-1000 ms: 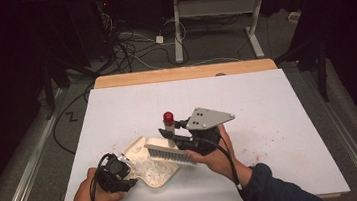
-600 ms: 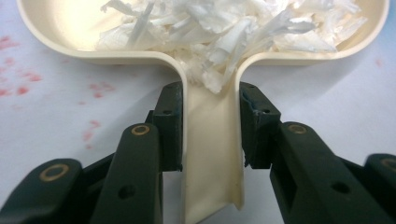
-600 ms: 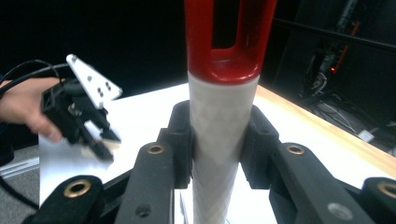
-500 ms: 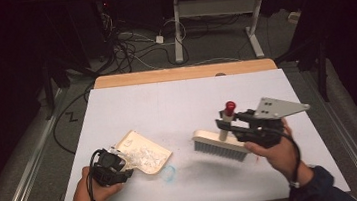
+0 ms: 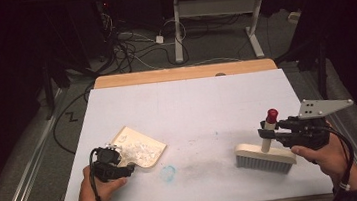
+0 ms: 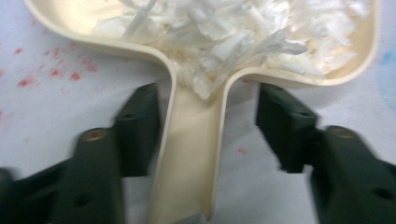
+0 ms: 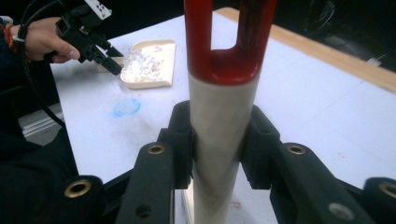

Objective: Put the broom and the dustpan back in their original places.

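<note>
White table [image 5: 187, 109] carries both tools. Brush [image 5: 265, 157] stands under the right gripper [image 5: 265, 132], jaws clamped on its handle. Dustpan [image 5: 138, 146] lies ahead of the left gripper [image 5: 117, 163] — jaws parted astride its handle, seemingly loose, so lifting could spill the shreds [image 6: 243, 32].

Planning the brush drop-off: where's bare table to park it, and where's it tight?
Free: the wide far half of the table, and the middle strip between dustpan and brush, apart from a blue smudge. Crowded: near left, where the left gripper straddles the dustpan handle, and near right around the right gripper.
</note>
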Available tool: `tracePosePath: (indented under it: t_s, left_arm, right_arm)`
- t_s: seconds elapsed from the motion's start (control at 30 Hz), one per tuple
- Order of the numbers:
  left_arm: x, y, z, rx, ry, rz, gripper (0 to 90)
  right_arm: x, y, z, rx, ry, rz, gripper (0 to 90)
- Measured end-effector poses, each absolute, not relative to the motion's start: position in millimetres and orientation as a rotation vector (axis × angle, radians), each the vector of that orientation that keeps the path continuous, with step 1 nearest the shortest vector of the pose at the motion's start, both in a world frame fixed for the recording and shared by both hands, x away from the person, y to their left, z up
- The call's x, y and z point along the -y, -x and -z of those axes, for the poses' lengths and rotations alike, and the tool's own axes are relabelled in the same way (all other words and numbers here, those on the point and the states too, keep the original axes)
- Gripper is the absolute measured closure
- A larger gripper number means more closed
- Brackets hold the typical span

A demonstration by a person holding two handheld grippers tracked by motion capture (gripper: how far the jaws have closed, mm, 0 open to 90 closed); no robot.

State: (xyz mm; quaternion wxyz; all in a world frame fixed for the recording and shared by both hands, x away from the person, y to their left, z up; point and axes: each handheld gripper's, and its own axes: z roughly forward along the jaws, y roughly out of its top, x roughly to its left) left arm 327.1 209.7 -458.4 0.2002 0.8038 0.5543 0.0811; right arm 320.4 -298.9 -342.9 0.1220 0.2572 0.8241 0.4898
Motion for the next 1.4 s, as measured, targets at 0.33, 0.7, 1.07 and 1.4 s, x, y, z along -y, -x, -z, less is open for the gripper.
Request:
tracePosePath:
  t_s: [0.33,0.7,1.07,1.4]
  left_arm:
    - [-181,-305,457,-1.400,-2.326,-0.167,24.2]
    - [-180,-295,448,-1.230,-2.345,-0.385,20.2]
    - [-174,-293,444,-0.906,-2.260,-0.684,19.0]
    - [-186,-291,443,-0.849,-2.137,-0.723,19.2]
  right_arm:
    - [300,-366,357,-2.315,-0.930,-1.416,65.7]
    - [275,-419,378,-2.167,-1.094,-1.212,56.3]
    - [266,-438,387,-1.974,-1.131,-1.137,36.8]
    - [273,-370,388,-1.980,-0.856,-1.233,32.3]
